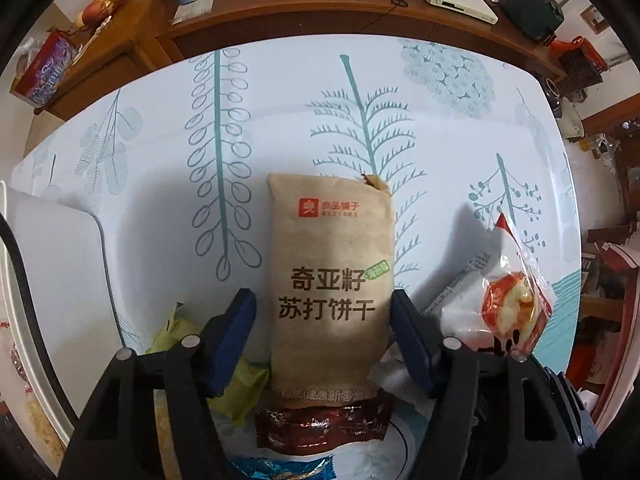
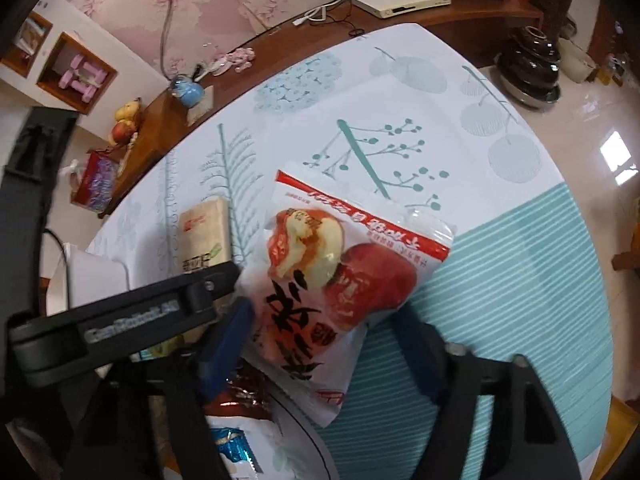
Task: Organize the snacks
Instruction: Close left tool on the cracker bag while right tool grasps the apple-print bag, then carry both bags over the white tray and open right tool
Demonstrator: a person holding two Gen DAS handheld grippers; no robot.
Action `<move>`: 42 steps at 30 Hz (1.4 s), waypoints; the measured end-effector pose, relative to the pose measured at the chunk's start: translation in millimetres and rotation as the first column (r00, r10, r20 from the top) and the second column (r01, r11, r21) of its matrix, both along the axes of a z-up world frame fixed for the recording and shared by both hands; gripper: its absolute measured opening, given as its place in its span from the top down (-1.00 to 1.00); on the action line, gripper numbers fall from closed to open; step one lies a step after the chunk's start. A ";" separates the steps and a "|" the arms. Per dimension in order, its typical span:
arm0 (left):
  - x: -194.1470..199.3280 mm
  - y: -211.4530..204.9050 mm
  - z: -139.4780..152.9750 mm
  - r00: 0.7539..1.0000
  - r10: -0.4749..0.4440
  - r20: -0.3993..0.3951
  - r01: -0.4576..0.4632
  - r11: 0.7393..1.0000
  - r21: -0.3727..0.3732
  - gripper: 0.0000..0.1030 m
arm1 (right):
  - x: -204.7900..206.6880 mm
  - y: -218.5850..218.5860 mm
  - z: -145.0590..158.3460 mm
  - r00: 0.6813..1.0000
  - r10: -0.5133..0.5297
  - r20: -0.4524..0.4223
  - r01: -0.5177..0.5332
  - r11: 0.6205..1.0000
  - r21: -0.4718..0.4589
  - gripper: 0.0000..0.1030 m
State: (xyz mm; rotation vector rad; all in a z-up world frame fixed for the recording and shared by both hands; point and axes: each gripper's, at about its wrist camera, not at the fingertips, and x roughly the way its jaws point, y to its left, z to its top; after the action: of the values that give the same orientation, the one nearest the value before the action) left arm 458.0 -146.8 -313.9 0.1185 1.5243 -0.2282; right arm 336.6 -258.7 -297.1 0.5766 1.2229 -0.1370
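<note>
Two packets are in hand at this moment, one per gripper, and I judge the sorting to be underway rather than near done.

The left gripper (image 1: 324,300) has its blue pads on either flank of the brown cracker packet (image 1: 330,280). The packet stands upright between them, its torn top corner toward 12 o'clock. The pads sit at or just beside its edges; I read this as a grasp, though firm contact on both sides is not certain.

The right gripper (image 2: 320,340) frames the white and red apple snack bag (image 2: 340,280). The bag runs from between the jaws toward 12 o'clock over the tablecloth (image 2: 500,280). The view is blurred, and I cannot tell whether the fingers are clenched on the bag or merely around it. In the left view the same bag shows at 3 o'clock, just beside the right pad.

Still loose, as far as I can see: a dark red wrapper (image 1: 320,424) at 6 o'clock beneath the cracker packet, a yellow-green wrapper (image 1: 240,384) at 7 o'clock, and a blue foil packet (image 1: 280,468) at the bottom edge. A white tray (image 1: 52,264) lies at 9 o'clock; its contents are not visible to me.

My assessment: several snacks remain clustered together, so most of the work is left.
</note>
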 end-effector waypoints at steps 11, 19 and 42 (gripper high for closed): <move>-3.9 -12.8 3.6 1.000 -0.009 -0.004 0.009 0.999 0.034 -0.05 | -7.2 -6.1 7.9 1.000 0.022 0.019 -0.022 1.000 0.019 0.18; -18.6 0.6 23.4 1.000 -0.018 0.001 0.018 1.000 0.010 -0.05 | -18.8 -16.0 13.9 1.000 0.012 0.027 -0.013 0.999 0.041 0.28; -91.8 21.1 167.1 0.987 -0.044 0.155 0.057 0.995 -0.081 -0.05 | -80.8 -10.1 94.3 0.989 0.066 0.132 -0.074 0.996 0.057 0.29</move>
State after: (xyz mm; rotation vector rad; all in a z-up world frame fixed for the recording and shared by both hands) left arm 366.1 -125.7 -146.7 0.1046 1.3580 -0.3177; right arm 255.8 -268.8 -202.8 0.5868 1.1217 -0.0020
